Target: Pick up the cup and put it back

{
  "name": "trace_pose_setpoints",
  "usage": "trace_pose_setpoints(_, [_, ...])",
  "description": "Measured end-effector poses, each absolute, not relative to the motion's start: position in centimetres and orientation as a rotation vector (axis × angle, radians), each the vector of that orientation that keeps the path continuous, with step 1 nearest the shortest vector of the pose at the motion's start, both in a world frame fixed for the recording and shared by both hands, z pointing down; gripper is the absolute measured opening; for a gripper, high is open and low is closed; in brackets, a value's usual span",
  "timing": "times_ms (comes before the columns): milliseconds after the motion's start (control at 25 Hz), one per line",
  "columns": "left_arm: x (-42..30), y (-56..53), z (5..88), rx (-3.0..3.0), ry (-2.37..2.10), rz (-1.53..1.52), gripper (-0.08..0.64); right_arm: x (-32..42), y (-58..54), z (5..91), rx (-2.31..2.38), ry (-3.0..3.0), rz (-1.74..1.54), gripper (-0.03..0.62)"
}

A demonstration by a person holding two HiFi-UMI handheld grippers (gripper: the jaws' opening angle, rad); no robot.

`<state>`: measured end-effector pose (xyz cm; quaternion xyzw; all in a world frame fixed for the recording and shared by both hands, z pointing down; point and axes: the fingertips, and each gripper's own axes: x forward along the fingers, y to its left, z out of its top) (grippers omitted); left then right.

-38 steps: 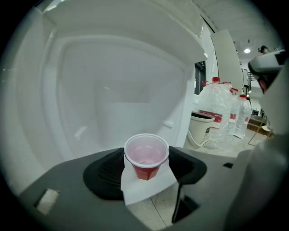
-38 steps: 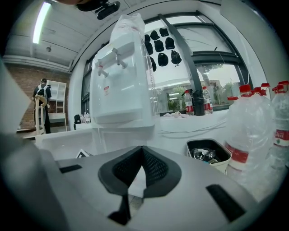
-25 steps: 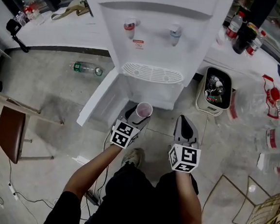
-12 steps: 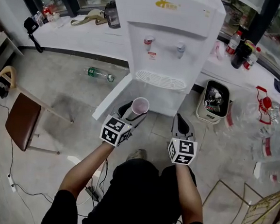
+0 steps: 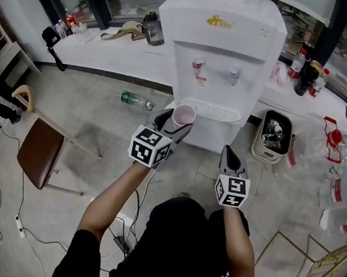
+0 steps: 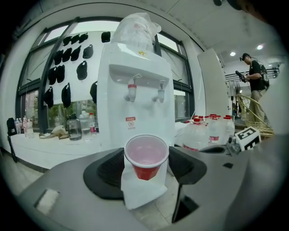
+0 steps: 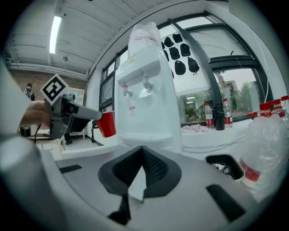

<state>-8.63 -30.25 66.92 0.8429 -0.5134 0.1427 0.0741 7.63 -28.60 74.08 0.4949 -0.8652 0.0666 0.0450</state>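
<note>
A red plastic cup with a pale inside stands upright between the pads of my left gripper, which is shut on it. In the left gripper view the cup hangs in front of a white water dispenser, below its two taps. From above, the cup is just left of the dispenser's drip tray. My right gripper is lower and to the right, its jaws closed tip to tip with nothing in them. The right gripper view shows the cup held out at the left.
A brown chair stands at the left and a green bottle lies on the floor. A full waste bin sits right of the dispenser, with large water bottles and a wire rack beyond. A person stands far right.
My left gripper has risen with the cup, from near the floor up to the drip tray's level. The right gripper has risen slightly. The head view has tilted up.
</note>
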Motion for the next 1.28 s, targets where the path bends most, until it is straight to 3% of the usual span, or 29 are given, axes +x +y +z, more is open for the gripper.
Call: trace_pose_setpoints(1280, [-8.9, -40.0, 68.3, 2.454, -1.533, 0.421, 0.310, 8.2, -31.6, 76.3, 1.595, -2.577, 0.261, -0.005])
